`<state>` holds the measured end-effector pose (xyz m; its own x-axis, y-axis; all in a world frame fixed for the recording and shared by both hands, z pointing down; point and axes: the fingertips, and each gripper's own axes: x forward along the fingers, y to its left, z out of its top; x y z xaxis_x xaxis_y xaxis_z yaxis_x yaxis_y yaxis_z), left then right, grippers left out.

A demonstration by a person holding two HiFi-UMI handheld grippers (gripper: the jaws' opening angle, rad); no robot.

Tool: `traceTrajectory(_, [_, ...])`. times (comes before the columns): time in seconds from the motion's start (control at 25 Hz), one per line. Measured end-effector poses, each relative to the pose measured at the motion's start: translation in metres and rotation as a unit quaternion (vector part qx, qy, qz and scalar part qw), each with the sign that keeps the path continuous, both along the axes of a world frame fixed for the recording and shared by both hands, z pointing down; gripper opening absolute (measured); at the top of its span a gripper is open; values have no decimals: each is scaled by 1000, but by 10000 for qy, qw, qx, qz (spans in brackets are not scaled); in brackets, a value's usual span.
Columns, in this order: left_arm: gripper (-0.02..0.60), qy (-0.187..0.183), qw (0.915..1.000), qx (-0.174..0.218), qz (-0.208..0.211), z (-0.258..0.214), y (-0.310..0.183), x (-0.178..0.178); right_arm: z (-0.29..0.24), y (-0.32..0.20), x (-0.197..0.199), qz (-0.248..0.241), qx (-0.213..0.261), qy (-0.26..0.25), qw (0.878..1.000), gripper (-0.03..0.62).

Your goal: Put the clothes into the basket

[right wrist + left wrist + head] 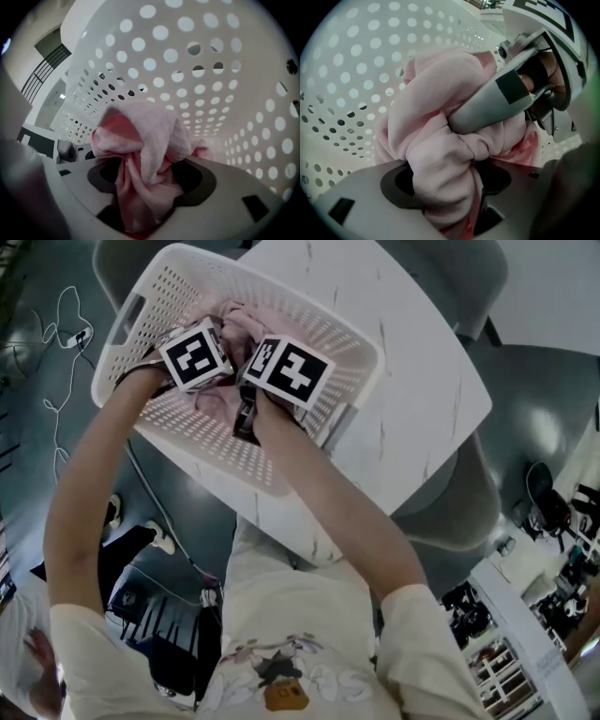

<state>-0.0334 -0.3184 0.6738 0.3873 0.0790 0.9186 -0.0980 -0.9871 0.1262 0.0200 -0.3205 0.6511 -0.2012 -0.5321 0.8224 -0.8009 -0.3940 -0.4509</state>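
- Progress, judged from how things lie: the pink garment (239, 329), a bunched piece of soft fabric, is already down inside the white perforated plastic laundry basket (211, 432). It has not been let go.
- The laundry basket sits over the left corner of the white marble-patterned tabletop (412, 381). The bare part of the tabletop shows no other clothes.
- The left gripper (445, 190) holds a thick fold of the pink garment. Its jaws are partway apart, with the cloth packed between them.
- The right gripper (150, 187) likewise clamps a twisted fold of the same pink garment, and its jaws are kept apart by the wad.
- What seems left is to open both sets of jaws, let the cloth drop to the basket floor and lift clear. If this is the only piece, the task looks nearly done.
- Only the head view shows where the laundry basket stands and how both forearms reach into it side by side. There the marker cubes cover the jaws.
- Only the two gripper views show the grips themselves.
- The left gripper view also catches the right gripper pinching the cloth just beyond. The right gripper view shows mostly the basket's dotted wall behind the garment.
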Motion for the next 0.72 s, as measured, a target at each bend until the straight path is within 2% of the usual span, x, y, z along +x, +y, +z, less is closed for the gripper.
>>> traceTrajectory(0.12, [308, -12, 9997, -223, -100, 8, 4, -6, 7, -2, 0, 2, -106, -11, 9999, 290])
traceTrajectory(0.24, [319, 165, 9990, -390, -143, 11, 4, -9, 11, -3, -2, -63, -189, -40, 9998, 295])
traceTrajectory(0.48, [332, 266, 9988, -363, -199, 9, 2, -11, 9, -3, -2, -175, -168, 44, 9997, 305])
traceTrajectory(0.72, [439, 201, 9985, -367, -341, -4, 4, -22, -1, 4, 2, -400, -209, -185, 9988, 384])
